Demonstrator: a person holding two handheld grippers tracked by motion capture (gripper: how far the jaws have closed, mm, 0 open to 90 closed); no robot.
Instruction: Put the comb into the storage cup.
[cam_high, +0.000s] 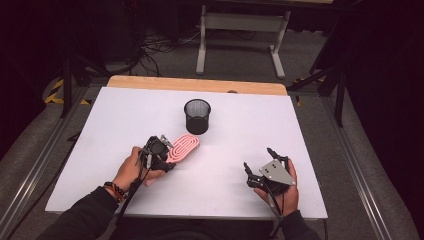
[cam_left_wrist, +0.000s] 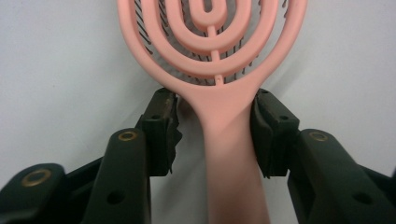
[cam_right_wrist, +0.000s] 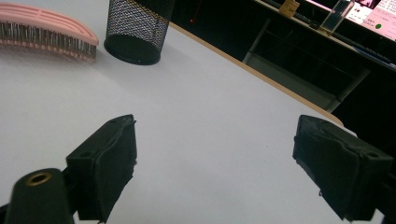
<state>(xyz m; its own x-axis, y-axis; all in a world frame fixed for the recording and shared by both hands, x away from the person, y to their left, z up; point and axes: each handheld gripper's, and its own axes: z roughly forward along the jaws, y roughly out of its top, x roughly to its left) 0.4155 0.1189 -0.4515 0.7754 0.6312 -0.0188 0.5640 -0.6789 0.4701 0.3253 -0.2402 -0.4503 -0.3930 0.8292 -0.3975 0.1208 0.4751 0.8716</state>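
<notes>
We note a pink vented hairbrush (cam_left_wrist: 212, 60) flat on the table (cam_high: 240, 140); left hand-held gripper (cam_left_wrist: 215, 126) straddles its neck, 1 pad touching, the other apart.

Blk mesh cup (cam_high: 197, 116) upright, white table (cam_high: 250, 130).

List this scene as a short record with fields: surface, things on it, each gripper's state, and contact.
surface: white table
thing in hand: pink hairbrush, lying bristles down
nearby: black mesh cup, upright, just beyond the brush head
left gripper: jaws astride the brush neck; the right pad touches it, a gap shows at the left pad, so not yet clamped
right gripper: open, nothing between its jaws, held over bare table
brush and cup: close, contact cannot be told
</notes>
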